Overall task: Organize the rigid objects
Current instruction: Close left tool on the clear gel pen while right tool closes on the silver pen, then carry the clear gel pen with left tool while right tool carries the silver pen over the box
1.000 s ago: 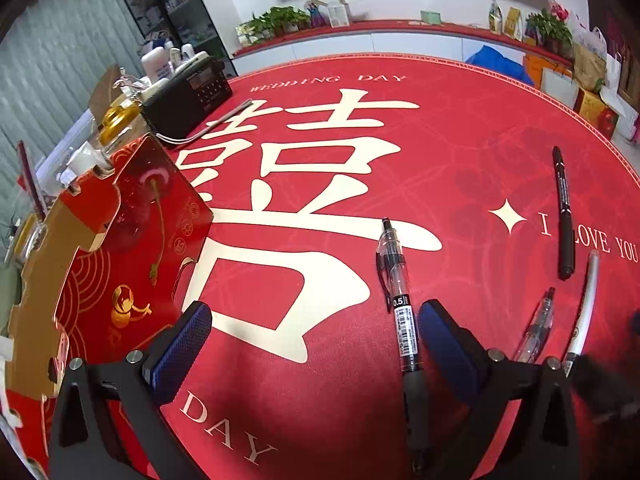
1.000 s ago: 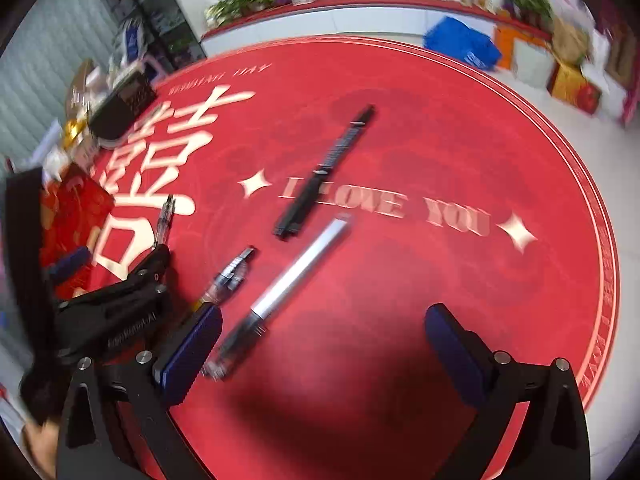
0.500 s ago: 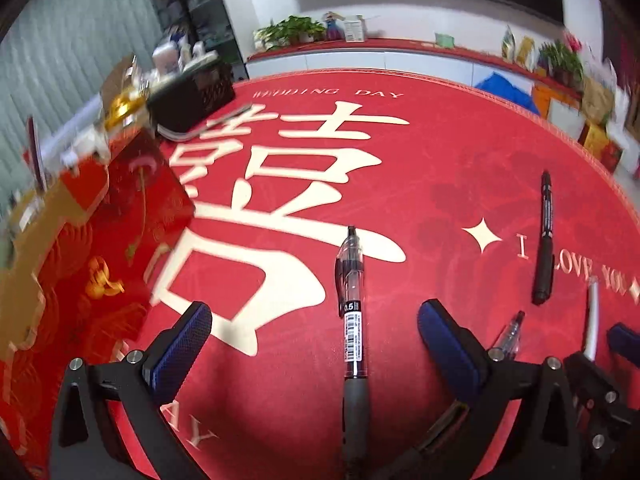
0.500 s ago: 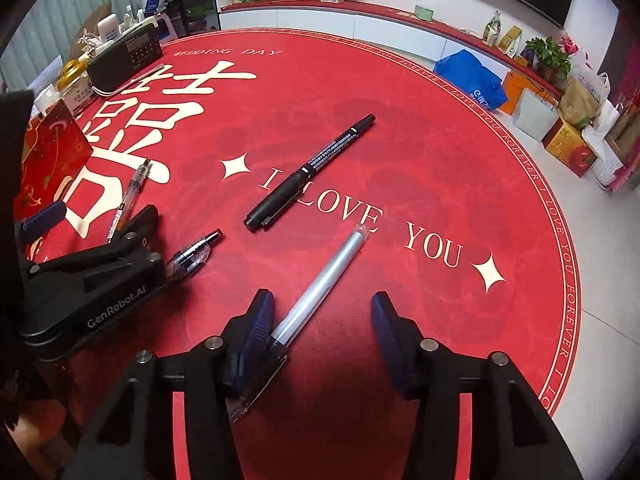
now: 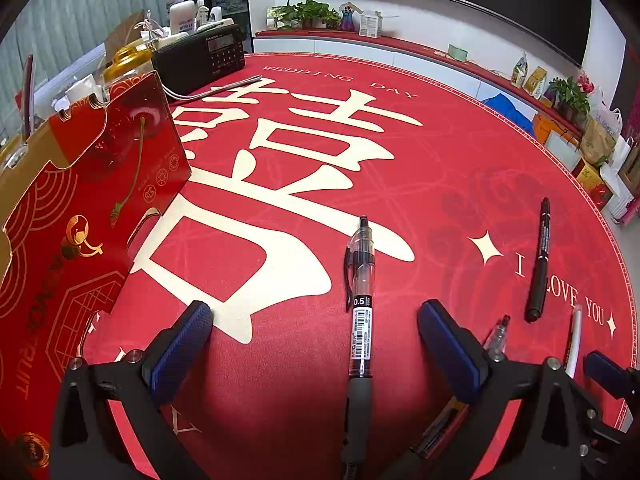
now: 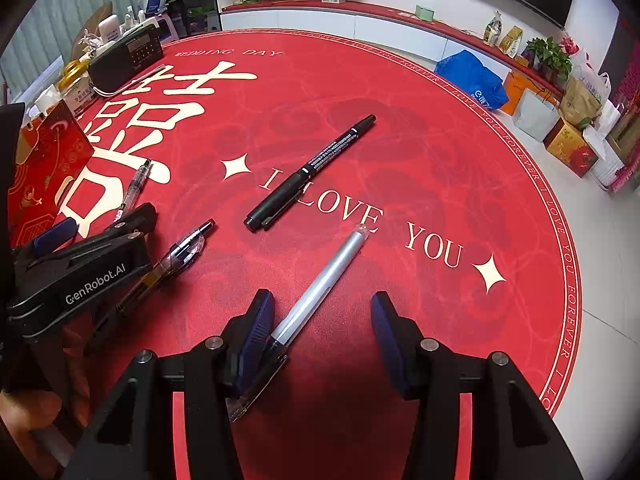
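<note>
Left gripper (image 5: 314, 344): jaws stand wide apart, nothing clamped. A clear gel pen (image 5: 360, 312) with a black grip lies on the red mat (image 5: 400, 184) between the two blue pads, nearer the right pad but touching neither; its tip points away from the tool. Beyond the right finger, a second clear pen (image 5: 497, 340) lies partly hidden behind that finger. Further right, a black marker (image 5: 538, 264) lies clear of the tool. To the left of the left finger stands a red gift box (image 5: 92, 200), with a black radio (image 5: 200, 56) behind it.

Right gripper (image 6: 318, 334): the jaws have just been closing and now stand partly closed, with a gap between the pads. A silver pen (image 6: 320, 284) lies on the mat, running from the left pad outward and to the right. Its lower end rests against or just beside the inner face of the left pad; which, cannot be told. The right pad is apart from the pen, so the pen is not clamped. Ahead of the tool, beyond the pen's far tip, lies the black marker (image 6: 310, 172). To the left, the second clear pen (image 6: 180, 256) lies beside the left gripper's body (image 6: 80, 272).
</note>
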Available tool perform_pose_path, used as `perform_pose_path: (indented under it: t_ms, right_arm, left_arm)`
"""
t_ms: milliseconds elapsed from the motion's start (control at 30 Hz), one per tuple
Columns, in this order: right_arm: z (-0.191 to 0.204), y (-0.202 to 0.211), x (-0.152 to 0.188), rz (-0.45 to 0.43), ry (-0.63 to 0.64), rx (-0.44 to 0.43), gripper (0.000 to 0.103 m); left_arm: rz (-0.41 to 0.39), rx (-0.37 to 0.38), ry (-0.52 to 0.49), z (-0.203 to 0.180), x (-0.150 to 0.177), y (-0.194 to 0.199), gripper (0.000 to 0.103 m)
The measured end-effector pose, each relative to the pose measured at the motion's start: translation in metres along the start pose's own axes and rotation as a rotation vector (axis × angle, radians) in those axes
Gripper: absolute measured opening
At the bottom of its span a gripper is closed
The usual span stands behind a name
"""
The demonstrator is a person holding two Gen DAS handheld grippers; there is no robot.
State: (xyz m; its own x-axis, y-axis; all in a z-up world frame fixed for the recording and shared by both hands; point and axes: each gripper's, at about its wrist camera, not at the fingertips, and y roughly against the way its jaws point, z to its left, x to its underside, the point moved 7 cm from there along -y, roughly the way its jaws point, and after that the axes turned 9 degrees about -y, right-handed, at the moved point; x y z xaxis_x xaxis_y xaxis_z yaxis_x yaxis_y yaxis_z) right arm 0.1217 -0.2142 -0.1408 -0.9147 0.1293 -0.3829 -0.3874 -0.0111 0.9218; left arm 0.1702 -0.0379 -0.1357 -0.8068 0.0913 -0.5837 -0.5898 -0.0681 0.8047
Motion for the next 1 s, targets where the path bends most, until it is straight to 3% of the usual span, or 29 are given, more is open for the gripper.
perform_pose_path:
  t_ms: [333,367,433,467,533,567,600,633,733,1000]
  right_arm:
    - [0.001,0.0,-0.001,0.0,0.017,-0.001,0.052]
    - [0.003,0.0,-0.001,0.004,0.027,-0.012,0.049]
    - [0.01,0.002,0.0,0.016,0.056,-0.025,0.016]
    - [0.012,0.002,0.001,0.031,0.054,-0.037,0.011]
    - [0.013,0.003,0.003,0.045,0.042,-0.068,0.01]
    - [0.012,0.004,0.005,0.061,0.014,-0.109,0.01]
    - [0.01,0.006,0.007,0.069,-0.009,-0.134,0.01]
    - [0.007,0.01,0.008,0.065,-0.032,-0.16,0.01]
    - [0.005,0.024,0.009,0.016,-0.025,-0.177,0.01]
    - [0.01,0.051,0.007,-0.028,-0.044,-0.277,0.01]
  left_arm:
    - [-0.001,0.008,-0.012,-0.004,-0.002,-0.002,0.103]
    - [0.006,0.013,-0.018,-0.005,-0.003,-0.002,0.102]
    - [0.03,0.033,-0.035,-0.007,-0.004,0.0,0.1]
    - [0.038,0.048,-0.051,-0.01,-0.005,0.002,0.095]
    - [0.039,0.076,-0.086,-0.014,-0.007,0.01,0.078]
    - [0.033,0.094,-0.11,-0.017,-0.008,0.013,0.053]
    - [0.033,0.109,-0.133,-0.02,-0.008,0.016,0.02]
    - [0.049,0.139,-0.146,-0.023,-0.007,0.018,0.013]
    - [0.072,0.264,-0.063,-0.019,-0.001,0.026,0.013]
    - [-0.006,0.263,0.014,0.004,0.009,0.067,0.011]
